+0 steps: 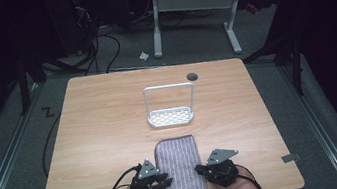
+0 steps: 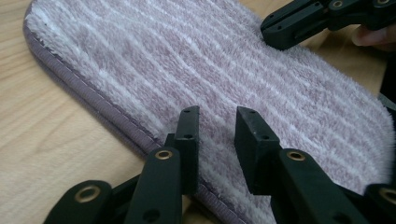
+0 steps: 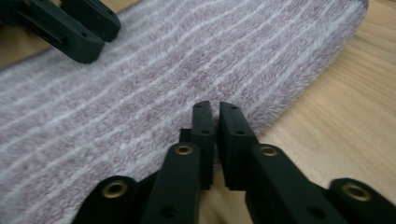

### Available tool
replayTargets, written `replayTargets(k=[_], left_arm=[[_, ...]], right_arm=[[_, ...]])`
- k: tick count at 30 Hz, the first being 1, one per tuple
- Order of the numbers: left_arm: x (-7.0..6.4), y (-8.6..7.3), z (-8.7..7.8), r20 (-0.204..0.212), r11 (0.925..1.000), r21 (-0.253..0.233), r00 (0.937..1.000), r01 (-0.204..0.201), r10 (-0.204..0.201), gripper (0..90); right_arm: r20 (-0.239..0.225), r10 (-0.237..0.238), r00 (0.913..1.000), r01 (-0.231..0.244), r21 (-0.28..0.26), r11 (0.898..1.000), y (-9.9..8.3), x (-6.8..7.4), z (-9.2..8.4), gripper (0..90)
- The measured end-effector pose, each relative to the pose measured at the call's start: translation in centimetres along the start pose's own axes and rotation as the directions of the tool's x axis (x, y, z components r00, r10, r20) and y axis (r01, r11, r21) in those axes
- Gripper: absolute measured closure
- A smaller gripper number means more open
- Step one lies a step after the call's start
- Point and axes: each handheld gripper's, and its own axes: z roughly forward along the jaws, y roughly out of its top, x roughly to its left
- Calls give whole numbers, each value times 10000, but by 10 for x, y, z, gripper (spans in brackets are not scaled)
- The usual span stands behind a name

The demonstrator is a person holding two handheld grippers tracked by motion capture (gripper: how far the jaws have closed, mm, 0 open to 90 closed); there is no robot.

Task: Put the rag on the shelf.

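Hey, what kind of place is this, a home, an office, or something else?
Probably a lab or workshop set up for recording, not a home. A bare wooden table stands on grey carpet, loose cables trail across the floor behind it, and a height-adjustable desk stands in the dark background.

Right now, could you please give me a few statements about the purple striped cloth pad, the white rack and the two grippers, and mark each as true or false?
1. The purple striped fleecy cloth pad lies flat on the wooden table between the two grippers. True.
2. The white wire-framed rack stands on top of the pad. False: it stands on the bare wood beyond the pad's far end, apart from it.
3. The left gripper has its jaws apart over the pad's bound edge. True.
4. The right gripper is spread wide. False: its jaws are nearly closed, a thin gap between them, at the pad's edge.
5. The rack holds a cup. False: it is empty.
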Motion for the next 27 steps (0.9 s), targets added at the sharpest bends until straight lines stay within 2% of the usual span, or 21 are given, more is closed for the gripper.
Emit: replayTargets(k=[2,3,4,5,8,9,10,11,12,13,15,18,19,23,27], left_arm=[[0,1,-1,-41,10000,-56,10000,-22,22,692],[1,1,-2,-102,9999,-163,9999,-17,15,676],[3,2,-3,-178,9995,-319,9998,33,-39,676],[6,2,-5,-272,9990,-447,9996,76,-88,650],[19,3,-11,-811,9940,-1052,9960,289,-375,609],[31,6,-11,-1119,9877,-1424,9904,648,-811,553],[31,6,-11,-1119,9877,-1424,9904,648,-811,525],[38,9,-11,-1178,9838,-1577,9875,856,-1048,525],[44,13,-10,-1189,9792,-1705,9842,1097,-1310,448],[49,18,-8,-1252,9760,-1785,9810,1245,-1480,448],[57,26,-3,-1501,9748,-1840,9765,1260,-1545,388],[67,38,9,-1826,9739,-1881,9698,1269,-1617,376],[71,43,16,-1995,9743,-1849,9659,1285,-1653,385],[73,47,22,-2008,9774,-1733,9672,1212,-1555,405],[74,48,31,-1989,9832,-1330,9684,1254,-1504,420]], right_arm=[[-8,45,10000,-45,-131,9999,-1,0,-2,806],[244,40,9997,-32,-328,9995,0,-3,-6,765],[244,40,9997,-32,-328,9995,0,-3,-6,765],[432,321,9985,-295,-614,9977,2,-10,-9,735],[671,543,9963,-483,-885,9949,2,-17,-12,691],[788,749,9941,-668,-1014,9926,1,-23,-13,646],[788,749,9941,-668,-1014,9926,1,-23,-13,646],[933,881,9917,-779,-1072,9912,-1,-26,-14,626],[1121,1160,9869,-1027,-1179,9877,-3,-32,-15,588],[1121,1160,9869,-1027,-1179,9877,-3,-32,-15,588],[1395,1362,9808,-1171,-1369,9836,-4,-38,-17,542],[1520,1481,9772,-1256,-1483,9809,-5,-41,-18,538],[1671,1531,9740,-1289,-1476,9806,-5,-43,-18,538],[1845,1557,9704,-1325,-1320,9823,-7,-44,-16,536],[2038,1546,9667,-1296,-1311,9829,-6,-44,-12,537]])
